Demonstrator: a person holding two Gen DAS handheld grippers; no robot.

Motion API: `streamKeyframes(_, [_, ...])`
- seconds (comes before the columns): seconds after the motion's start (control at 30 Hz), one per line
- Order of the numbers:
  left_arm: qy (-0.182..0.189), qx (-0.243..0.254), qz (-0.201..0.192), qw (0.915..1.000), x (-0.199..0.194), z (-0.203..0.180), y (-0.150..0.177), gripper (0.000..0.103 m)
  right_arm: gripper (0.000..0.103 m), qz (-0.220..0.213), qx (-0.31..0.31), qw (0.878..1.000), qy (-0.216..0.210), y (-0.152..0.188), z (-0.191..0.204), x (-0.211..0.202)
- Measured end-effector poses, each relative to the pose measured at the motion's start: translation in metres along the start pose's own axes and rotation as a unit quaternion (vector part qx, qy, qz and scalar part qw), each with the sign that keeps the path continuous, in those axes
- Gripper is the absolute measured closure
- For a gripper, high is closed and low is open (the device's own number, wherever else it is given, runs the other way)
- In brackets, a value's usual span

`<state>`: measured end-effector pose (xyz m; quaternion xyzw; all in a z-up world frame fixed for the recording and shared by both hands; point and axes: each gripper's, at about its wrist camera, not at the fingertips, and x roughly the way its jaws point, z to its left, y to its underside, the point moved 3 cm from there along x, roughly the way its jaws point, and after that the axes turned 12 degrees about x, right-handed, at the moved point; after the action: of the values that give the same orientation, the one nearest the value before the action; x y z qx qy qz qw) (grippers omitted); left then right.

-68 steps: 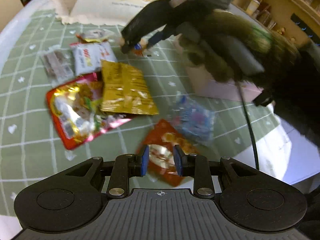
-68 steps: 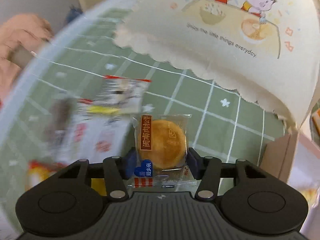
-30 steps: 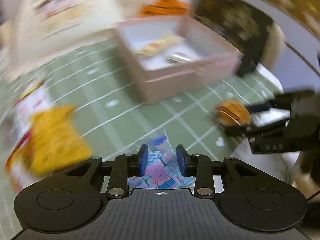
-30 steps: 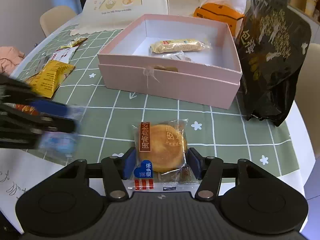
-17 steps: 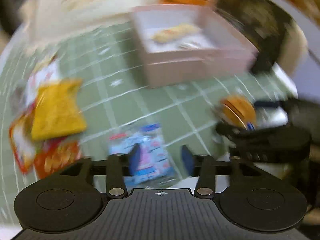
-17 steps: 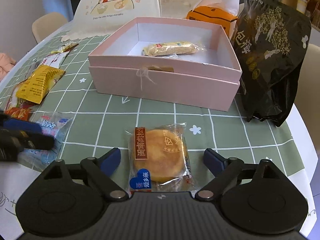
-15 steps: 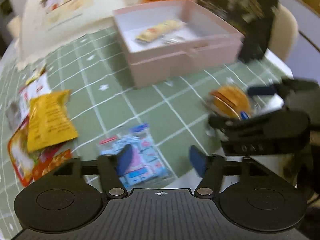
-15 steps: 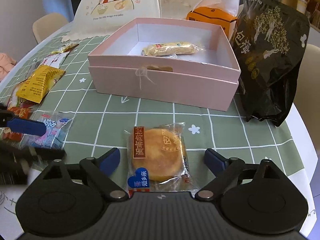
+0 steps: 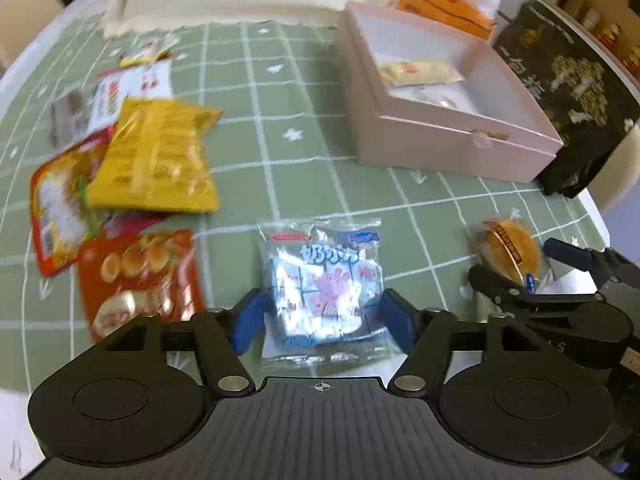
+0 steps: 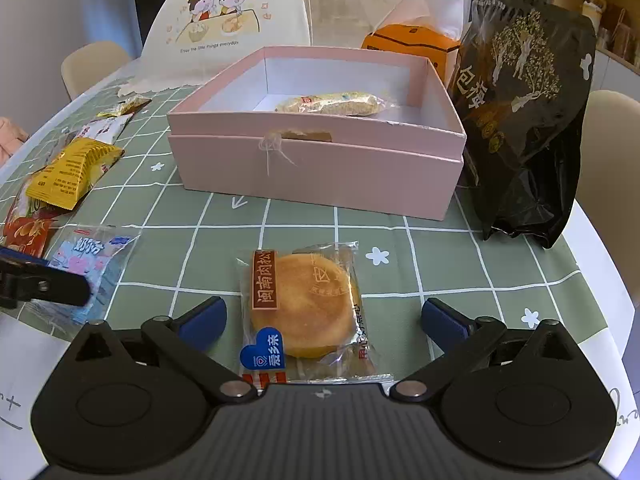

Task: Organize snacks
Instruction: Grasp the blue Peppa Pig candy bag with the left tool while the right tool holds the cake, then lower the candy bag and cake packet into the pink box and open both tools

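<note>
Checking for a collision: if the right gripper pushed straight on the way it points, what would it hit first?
Probably the wrapped round pastry lying between the open right gripper jaws, then the green checked tablecloth under it. The pink box sits farther along, though depth is hard to judge.

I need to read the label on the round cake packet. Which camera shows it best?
The right wrist view: the round cake packet lies face-up, sharp and centred between the open right tongs. The left wrist view shows it small, blurred, at the right edge.
</note>
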<state>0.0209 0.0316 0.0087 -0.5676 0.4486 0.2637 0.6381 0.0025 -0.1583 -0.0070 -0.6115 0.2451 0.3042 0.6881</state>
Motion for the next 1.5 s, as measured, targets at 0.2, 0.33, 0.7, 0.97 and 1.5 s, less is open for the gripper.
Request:
streamKeyframes(0.2, [-0.028, 0.042, 0.008, 0.9987, 0.013, -0.013, -0.011, 0.024, 0.000, 0.016, -0.003, 1.000, 0.000, -0.005, 0.001, 0.001])
streamKeyframes(0.33, [-0.025, 0.049, 0.012, 0.9984, 0.015, -0.013, -0.011, 0.024, 0.010, 0.036, -0.007, 0.999, -0.003, -0.012, 0.000, 0.001])
streamKeyframes(0.7, [0.050, 0.083, -0.023, 0.9951, -0.023, -0.022, -0.005, 0.038, 0.049, 0.032, -0.024, 0.998, -0.041, -0.041, 0.001, -0.051])
streamKeyframes(0.97, [0.072, 0.107, -0.240, 0.9621, -0.105, -0.032, -0.144, 0.038, 0.048, -0.171, -0.037, 0.983, -0.051, -0.201, 0.007, -0.152])
streamKeyframes(1.5, [0.161, 0.065, -0.130, 0.9763, 0.032, -0.023, -0.152, 0.039, 0.045, 0.031, 0.000, 0.998, 0.048, -0.219, 0.022, 0.047])
